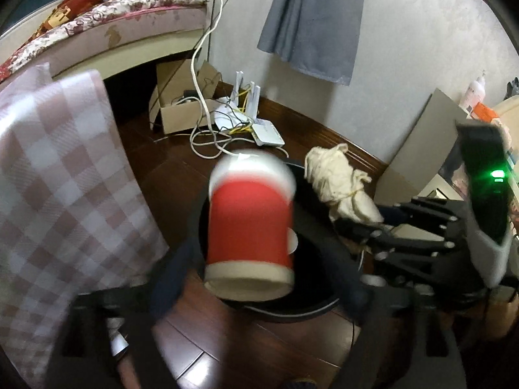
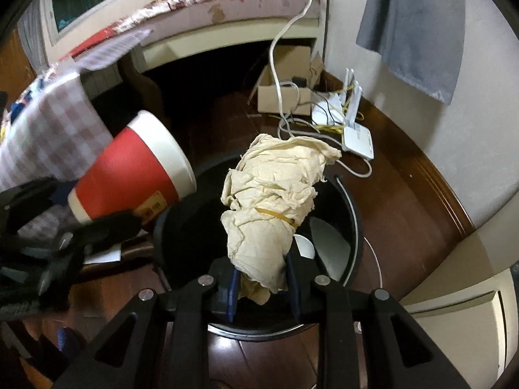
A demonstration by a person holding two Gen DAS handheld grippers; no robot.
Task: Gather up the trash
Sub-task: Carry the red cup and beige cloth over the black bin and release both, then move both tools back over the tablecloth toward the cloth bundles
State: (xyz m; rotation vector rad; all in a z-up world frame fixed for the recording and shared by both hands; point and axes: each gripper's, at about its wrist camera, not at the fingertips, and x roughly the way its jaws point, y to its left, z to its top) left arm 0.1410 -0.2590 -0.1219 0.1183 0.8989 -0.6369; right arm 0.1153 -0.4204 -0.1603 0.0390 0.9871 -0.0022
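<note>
Trash is being held in both grippers over a black bin (image 2: 352, 214) standing on the dark wooden floor (image 2: 399, 201).

Left gripper (image 1: 253, 278): its fingers are spread about as wide as a red paper cup (image 1: 249, 223) with white bands at both ends. In the left wrist view the cup is blurred and sitting between the fingers above the bin's mouth; whether the pads are pressing on it cannot be told there. In the right wrist view the cup (image 2: 133, 168) is lying tilted, its wide rim pointing toward the bin, with a black finger (image 2: 107, 227) crossing its lower side near the base.

Right gripper (image 2: 262, 278): its fingers are closed narrowly on the lower end of a crumpled cream paper wad (image 2: 275, 194) bound by a yellow rubber band (image 2: 275, 214). The wad is standing up from the fingers, directly above the bin opening. White pieces are lying inside the bin, to the right of the wad.

Surroundings: a pink checked cloth (image 1: 61, 168) is hanging at the left, just beside the cup. A white router (image 1: 267, 133) with cables and an open cardboard box (image 1: 181, 110) are lying on the floor beyond the bin, near the wall. A grey garment (image 1: 314, 22) is hanging on that wall.
</note>
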